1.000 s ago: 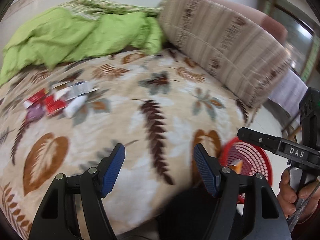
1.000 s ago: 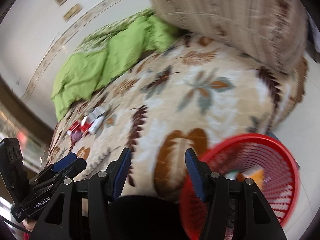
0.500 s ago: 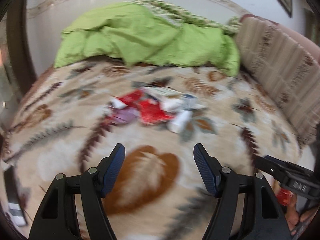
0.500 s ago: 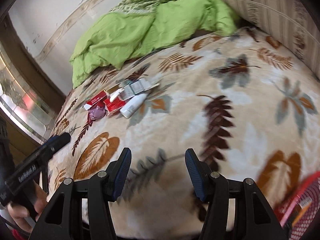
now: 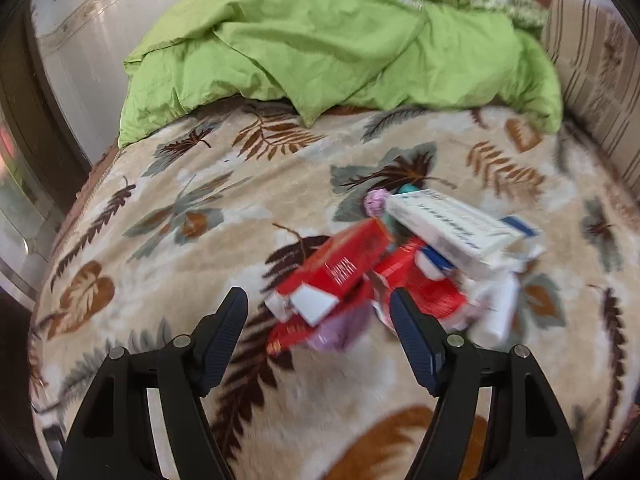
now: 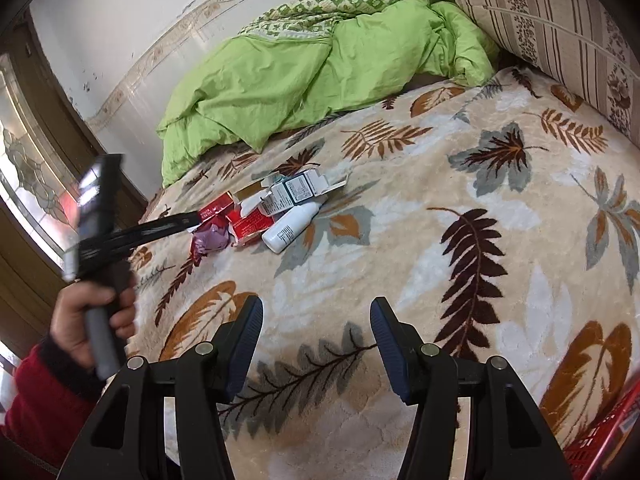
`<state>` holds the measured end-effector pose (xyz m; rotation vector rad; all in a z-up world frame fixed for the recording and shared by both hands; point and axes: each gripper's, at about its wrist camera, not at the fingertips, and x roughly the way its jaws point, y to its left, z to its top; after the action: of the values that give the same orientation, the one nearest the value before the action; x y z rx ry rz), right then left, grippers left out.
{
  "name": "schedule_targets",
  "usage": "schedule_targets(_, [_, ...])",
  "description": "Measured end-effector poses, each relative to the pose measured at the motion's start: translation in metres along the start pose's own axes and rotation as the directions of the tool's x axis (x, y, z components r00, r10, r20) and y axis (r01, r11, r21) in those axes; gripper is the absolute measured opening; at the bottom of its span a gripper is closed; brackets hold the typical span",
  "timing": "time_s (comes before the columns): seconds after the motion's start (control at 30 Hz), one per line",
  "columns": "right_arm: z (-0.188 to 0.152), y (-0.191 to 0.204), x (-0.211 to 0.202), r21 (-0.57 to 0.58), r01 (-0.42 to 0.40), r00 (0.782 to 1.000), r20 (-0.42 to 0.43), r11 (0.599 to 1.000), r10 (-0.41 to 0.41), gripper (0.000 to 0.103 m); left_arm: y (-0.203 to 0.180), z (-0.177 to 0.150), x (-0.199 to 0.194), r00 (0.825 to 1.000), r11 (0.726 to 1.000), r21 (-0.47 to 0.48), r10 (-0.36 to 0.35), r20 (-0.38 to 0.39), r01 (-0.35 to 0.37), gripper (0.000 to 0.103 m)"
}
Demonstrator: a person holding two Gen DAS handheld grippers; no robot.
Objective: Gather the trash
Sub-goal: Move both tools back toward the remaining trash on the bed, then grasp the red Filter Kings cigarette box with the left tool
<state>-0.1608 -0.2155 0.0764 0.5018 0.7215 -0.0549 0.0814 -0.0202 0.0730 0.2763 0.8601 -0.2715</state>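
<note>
A pile of trash lies on the leaf-patterned blanket: a red carton (image 5: 340,264), a white box (image 5: 452,228), a purple crumpled wrapper (image 5: 340,328) and a white bottle (image 5: 500,312). My left gripper (image 5: 318,320) is open, its fingers on either side of the near end of the pile. In the right wrist view the same pile (image 6: 264,212) with the white bottle (image 6: 290,226) lies far ahead at the left, with the left gripper (image 6: 188,220) reaching into it. My right gripper (image 6: 316,330) is open and empty above the blanket.
A green quilt (image 5: 320,44) is heaped at the back of the bed. A striped cushion (image 6: 560,28) stands at the right. The rim of a red basket (image 6: 604,436) shows at the lower right, off the bed's edge. A wooden door (image 6: 36,184) is at the left.
My left gripper has swung from the basket side to the trash pile and closed in on it. The right gripper has turned away from the basket toward the bed.
</note>
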Motion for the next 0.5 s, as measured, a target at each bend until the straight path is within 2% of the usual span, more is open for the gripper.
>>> schedule_targets(0.13, [0.002,-0.005,-0.001,0.025,-0.015,1.0,0.0,1.0,0.015,0.059,-0.005,0.01,0.028,0.998,0.997,0.058,0.058,-0.021,-0.057,0.072])
schedule_targets(0.2, [0.002,-0.007,0.0,0.034,-0.023,1.0,0.001,0.999,0.023,0.059,0.0,0.015,0.039,0.998,0.998,0.038,0.047,-0.043,-0.045,0.07])
schedule_targets(0.23, [0.002,-0.007,0.001,0.037,-0.027,1.0,-0.001,0.999,0.027,0.059,0.004,0.017,0.043,0.998,0.999,0.019,0.041,-0.046,-0.04,0.066])
schedule_targets(0.27, [0.002,-0.007,0.002,0.038,-0.03,1.0,-0.005,0.999,0.03,0.059,0.008,0.019,0.047,0.998,1.0,-0.003,0.025,-0.054,-0.025,0.055])
schedule_targets(0.3, [0.002,-0.006,0.002,0.037,-0.032,0.999,-0.007,0.999,0.033,0.059,0.011,0.02,0.05,0.998,1.0,-0.021,0.013,-0.061,-0.015,0.049])
schedule_targets(0.33, [0.002,-0.006,0.003,0.035,-0.034,0.999,-0.007,0.999,0.034,0.059,0.016,0.021,0.052,0.998,0.999,-0.052,-0.004,-0.065,0.0,0.046])
schedule_targets(0.4, [0.002,-0.005,0.003,0.03,-0.035,0.999,-0.006,0.999,0.035,0.059,0.026,0.022,0.056,0.996,0.993,-0.111,-0.048,-0.071,0.04,0.03])
schedule_targets(0.5, [0.002,-0.004,0.004,0.026,-0.035,0.999,-0.006,0.999,0.035,0.059,0.035,0.019,0.051,0.992,0.978,-0.18,-0.114,-0.056,0.102,0.021])
